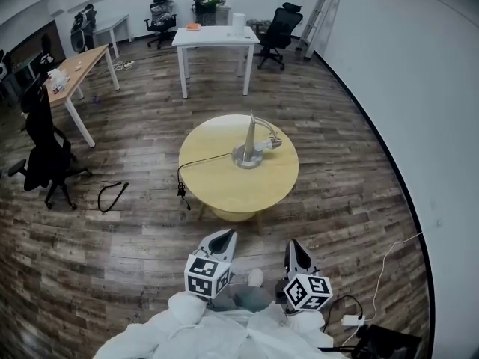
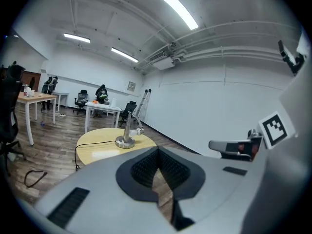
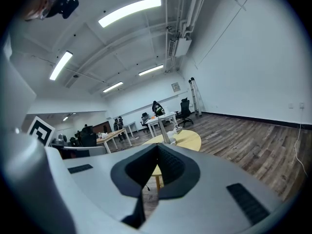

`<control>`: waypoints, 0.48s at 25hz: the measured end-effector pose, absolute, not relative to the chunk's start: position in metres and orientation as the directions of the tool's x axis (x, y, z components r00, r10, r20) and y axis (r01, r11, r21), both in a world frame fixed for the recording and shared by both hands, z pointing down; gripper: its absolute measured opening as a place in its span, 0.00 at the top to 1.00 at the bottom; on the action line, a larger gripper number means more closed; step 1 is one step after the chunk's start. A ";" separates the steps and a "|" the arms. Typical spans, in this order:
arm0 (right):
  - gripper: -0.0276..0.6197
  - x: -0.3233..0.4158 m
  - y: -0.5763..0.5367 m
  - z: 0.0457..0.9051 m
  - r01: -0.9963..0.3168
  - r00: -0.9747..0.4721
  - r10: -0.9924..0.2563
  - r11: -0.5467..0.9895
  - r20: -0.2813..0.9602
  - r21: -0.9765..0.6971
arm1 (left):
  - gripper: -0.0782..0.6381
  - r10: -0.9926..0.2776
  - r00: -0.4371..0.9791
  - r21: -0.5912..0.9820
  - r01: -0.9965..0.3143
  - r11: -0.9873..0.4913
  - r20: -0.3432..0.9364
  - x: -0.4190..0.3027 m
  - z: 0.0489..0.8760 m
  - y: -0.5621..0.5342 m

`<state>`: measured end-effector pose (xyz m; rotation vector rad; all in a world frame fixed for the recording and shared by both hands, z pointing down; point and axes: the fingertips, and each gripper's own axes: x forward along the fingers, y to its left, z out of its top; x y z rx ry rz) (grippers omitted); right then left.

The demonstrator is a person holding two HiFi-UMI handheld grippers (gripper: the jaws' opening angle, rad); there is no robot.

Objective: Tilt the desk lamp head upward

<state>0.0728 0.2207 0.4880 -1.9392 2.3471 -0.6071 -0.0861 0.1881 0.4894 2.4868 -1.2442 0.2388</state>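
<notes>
A silver desk lamp [image 1: 251, 142] stands on a round wooden table [image 1: 224, 185], its round base [image 1: 247, 157] near the middle and its head [image 1: 271, 142] hanging low to the right. The lamp [image 2: 126, 135] also shows in the left gripper view and the lamp [image 3: 166, 133] shows far off in the right gripper view. My left gripper [image 1: 223, 238] and right gripper [image 1: 295, 251] are both shut and empty, held close to my body, well short of the table.
A black cord [image 1: 196, 163] runs from the lamp off the table's left edge. A white table [image 1: 215, 37] and office chairs [image 1: 278, 30] stand behind. A black chair [image 1: 45, 152] and wooden desk [image 1: 75, 69] are at left. A white wall [image 1: 404, 88] curves along the right.
</notes>
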 end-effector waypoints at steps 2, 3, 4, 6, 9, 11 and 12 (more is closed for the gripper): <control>0.95 0.075 0.209 0.488 -0.936 -0.225 -0.950 0.149 0.216 -0.317 | 0.89 -0.746 0.595 0.233 -0.804 -0.547 0.300 -0.085 0.491 0.178; 0.95 0.075 0.203 0.489 -0.935 -0.229 -0.949 0.153 0.216 -0.320 | 0.89 -0.749 0.591 0.236 -0.807 -0.542 0.301 -0.085 0.492 0.174; 0.95 0.074 0.198 0.490 -0.932 -0.234 -0.948 0.157 0.215 -0.326 | 0.89 -0.751 0.587 0.240 -0.810 -0.536 0.302 -0.086 0.494 0.169; 0.95 0.073 0.186 0.490 -0.926 -0.246 -0.947 0.167 0.205 -0.339 | 0.89 -0.756 0.580 0.248 -0.814 -0.524 0.305 -0.087 0.498 0.160; 0.95 0.072 0.164 0.492 -0.920 -0.264 -0.944 0.185 0.200 -0.345 | 0.89 -0.762 0.566 0.249 -0.824 -0.509 0.314 -0.087 0.504 0.141; 0.95 0.074 0.147 0.496 -0.917 -0.277 -0.939 0.194 0.206 -0.349 | 0.89 -0.766 0.555 0.249 -0.831 -0.497 0.325 -0.086 0.508 0.127; 0.95 0.076 0.137 0.497 -0.915 -0.283 -0.936 0.199 0.207 -0.350 | 0.89 -0.768 0.550 0.249 -0.835 -0.491 0.329 -0.085 0.510 0.119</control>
